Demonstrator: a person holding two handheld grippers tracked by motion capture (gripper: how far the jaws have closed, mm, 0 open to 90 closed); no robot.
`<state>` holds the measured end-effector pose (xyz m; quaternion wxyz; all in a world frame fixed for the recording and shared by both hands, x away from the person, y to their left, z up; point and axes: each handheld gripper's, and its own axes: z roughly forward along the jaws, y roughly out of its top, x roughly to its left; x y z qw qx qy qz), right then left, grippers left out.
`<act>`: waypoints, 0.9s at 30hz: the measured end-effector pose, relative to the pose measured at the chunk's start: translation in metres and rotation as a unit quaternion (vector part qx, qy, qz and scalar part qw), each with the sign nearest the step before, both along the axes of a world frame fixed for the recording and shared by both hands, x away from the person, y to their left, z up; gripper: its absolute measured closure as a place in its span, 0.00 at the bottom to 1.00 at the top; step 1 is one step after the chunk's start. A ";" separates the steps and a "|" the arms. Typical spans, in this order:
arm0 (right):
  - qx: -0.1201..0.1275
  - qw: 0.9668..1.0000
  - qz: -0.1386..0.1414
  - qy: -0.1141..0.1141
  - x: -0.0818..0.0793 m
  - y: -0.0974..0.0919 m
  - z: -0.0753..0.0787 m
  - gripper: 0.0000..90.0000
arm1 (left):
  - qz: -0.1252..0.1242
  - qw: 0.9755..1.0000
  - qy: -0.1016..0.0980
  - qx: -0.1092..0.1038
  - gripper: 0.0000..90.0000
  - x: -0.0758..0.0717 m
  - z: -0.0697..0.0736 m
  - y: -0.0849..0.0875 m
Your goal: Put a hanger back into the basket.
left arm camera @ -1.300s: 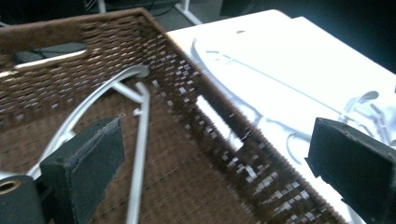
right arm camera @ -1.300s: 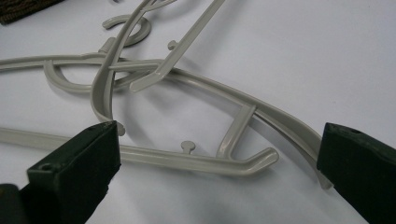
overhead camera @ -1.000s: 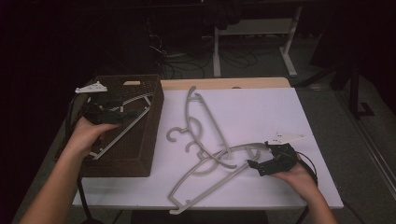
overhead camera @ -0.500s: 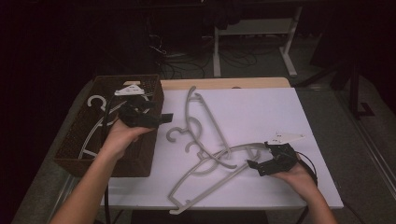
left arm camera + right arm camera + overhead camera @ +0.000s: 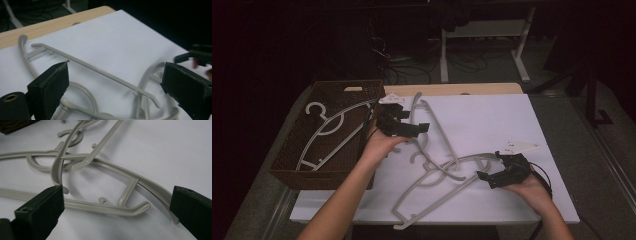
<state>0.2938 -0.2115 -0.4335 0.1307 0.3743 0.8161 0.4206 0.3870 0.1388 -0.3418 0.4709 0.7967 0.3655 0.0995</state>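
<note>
Part of the upper grey hanger (image 5: 432,125) is covered by the left gripper (image 5: 422,127) in the high view. The lower hanger (image 5: 105,205) is cut off by the right gripper view's left edge, its far hook (image 5: 71,136) blurred.

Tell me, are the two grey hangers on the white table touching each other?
Touching. In the right gripper view, the upper hanger lies across the lower hanger, its end resting on it.

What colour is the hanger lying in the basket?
White; the hanger in the dark brown woven basket shows best in the high view.
</note>
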 end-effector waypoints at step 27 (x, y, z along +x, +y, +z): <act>0.009 1.000 0.001 -0.002 0.000 -0.003 0.001 0.00 | 0.145 0.985 0.041 0.086 0.35 0.097 -0.089 -0.006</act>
